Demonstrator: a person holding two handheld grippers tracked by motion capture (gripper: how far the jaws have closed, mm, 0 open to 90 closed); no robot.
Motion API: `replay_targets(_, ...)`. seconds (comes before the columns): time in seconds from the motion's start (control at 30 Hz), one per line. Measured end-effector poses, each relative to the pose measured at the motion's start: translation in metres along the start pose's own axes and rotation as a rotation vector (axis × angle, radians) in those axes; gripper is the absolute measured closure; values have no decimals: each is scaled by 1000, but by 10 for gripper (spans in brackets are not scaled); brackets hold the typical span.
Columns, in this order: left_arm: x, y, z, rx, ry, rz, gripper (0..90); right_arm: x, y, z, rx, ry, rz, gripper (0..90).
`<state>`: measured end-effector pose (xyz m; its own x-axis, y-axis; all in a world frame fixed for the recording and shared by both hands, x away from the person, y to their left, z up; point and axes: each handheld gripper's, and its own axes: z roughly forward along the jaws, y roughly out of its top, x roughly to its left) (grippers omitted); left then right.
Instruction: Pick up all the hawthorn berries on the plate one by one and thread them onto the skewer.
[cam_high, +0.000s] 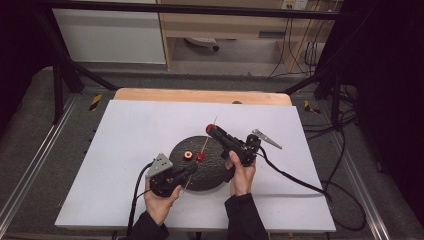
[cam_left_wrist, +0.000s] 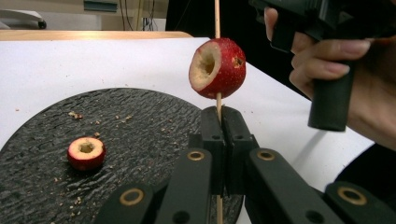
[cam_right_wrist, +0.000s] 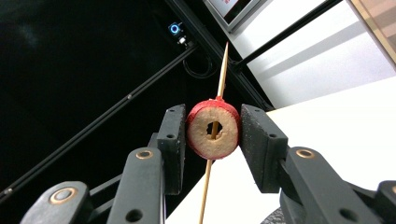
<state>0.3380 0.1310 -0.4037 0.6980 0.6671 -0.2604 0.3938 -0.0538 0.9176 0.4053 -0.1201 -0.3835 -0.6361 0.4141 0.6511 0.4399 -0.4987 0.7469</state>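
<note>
- Left hand-held gripper (cam_left_wrist: 219, 122): jaws fully closed on the wooden skewer (cam_left_wrist: 217, 18), held upright.
- Right hand-held gripper (cam_right_wrist: 212, 135): jaws clamped on the cored red fruit (cam_right_wrist: 213, 133) threaded on the skewer.
- Second cored fruit (cam_left_wrist: 86, 152) lies on the black round board (cam_left_wrist: 140, 121), mid-surface, toward the near edge.

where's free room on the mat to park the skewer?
Mat's left and far strips are bare, as is the near edge between the sleeves. Crowded: the plate with a loose fruit, and both grippers, left, right, on the skewered fruit.

Grey floor (cam_high: 30, 135), black frame (cam_high: 65, 60), light wooden cabinet (cam_high: 220, 22) behind the table (cam_high: 150, 96).
</note>
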Motion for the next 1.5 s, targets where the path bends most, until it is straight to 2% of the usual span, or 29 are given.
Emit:
replay_targets(0.17, 0, 4, 2, -2, 7, 7, 884, 1, -6, -1, 18, 2, -4, 624)
replay_targets(0.47, 0, 8, 6, 2, 8, -2, 884, 4, -18, -4, 55, -7, -40, 623)
replay_targets(0.77, 2, 8, 6, 12, 2, 3, 884, 5, -20, -5, 96, -16, -61, 612)
replay_targets(0.93, 8, 5, -2, 28, 19, 21, 884, 6, -12, -11, 128, -38, -115, 504)
replay_targets(1.03, 14, 3, -7, 42, 31, 33, 884, 4, -7, -16, 160, -68, -139, 445)
replay_targets(1.3, 31, -3, -26, 95, 58, 70, 884, -7, -2, -25, 342, -160, -244, 193)
replay_targets(1.5, 43, -12, -43, 145, 88, 85, 883, -14, -6, -24, 506, -220, -309, 87)
